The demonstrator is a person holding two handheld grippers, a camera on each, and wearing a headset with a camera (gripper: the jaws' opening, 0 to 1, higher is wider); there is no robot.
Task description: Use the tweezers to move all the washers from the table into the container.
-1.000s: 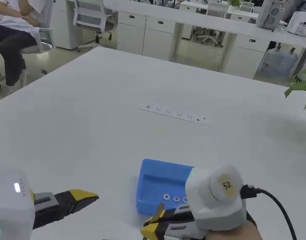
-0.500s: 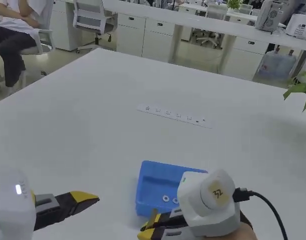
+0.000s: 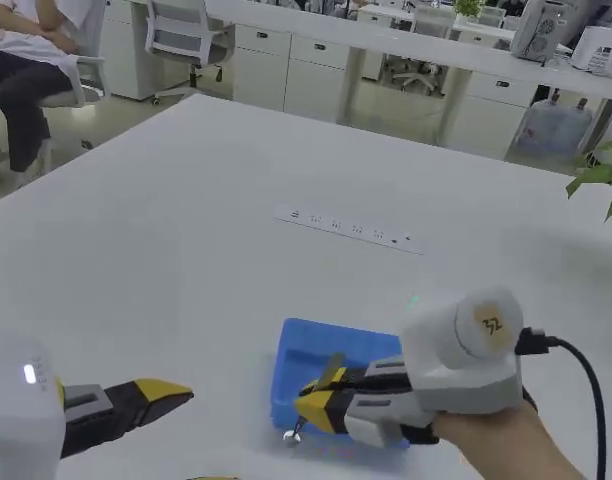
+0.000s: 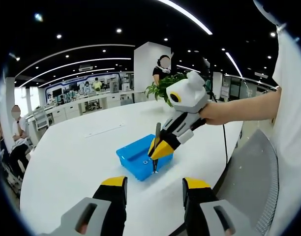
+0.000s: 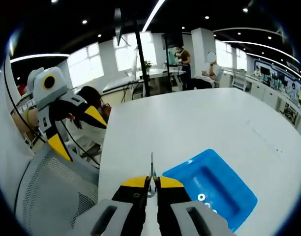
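- Fingers (image 5: 136, 184) of the right gripper (image 5: 153, 181) are pinching the tweezers (image 5: 152, 167), nearly closed on them.
- Tweezers are pointing steeply down, tips hanging at the near corner of the blue container (image 3: 318, 356); can't tell if they're carrying a washer.
- Washers (image 5: 202, 197) are lying inside the container, right of the tips in the right gripper view.
- Left gripper (image 4: 155, 183) is hovering wide and empty, farther from the container.

Blue rectangular container (image 3: 316, 352) sits open on the white tabletop (image 3: 236, 200), small silver washers (image 5: 202, 197) inside; slim metal tweezers (image 5: 151, 169), clamped in the fingers (image 5: 135, 183) of the right gripper (image 5: 152, 181), tip down at its edge
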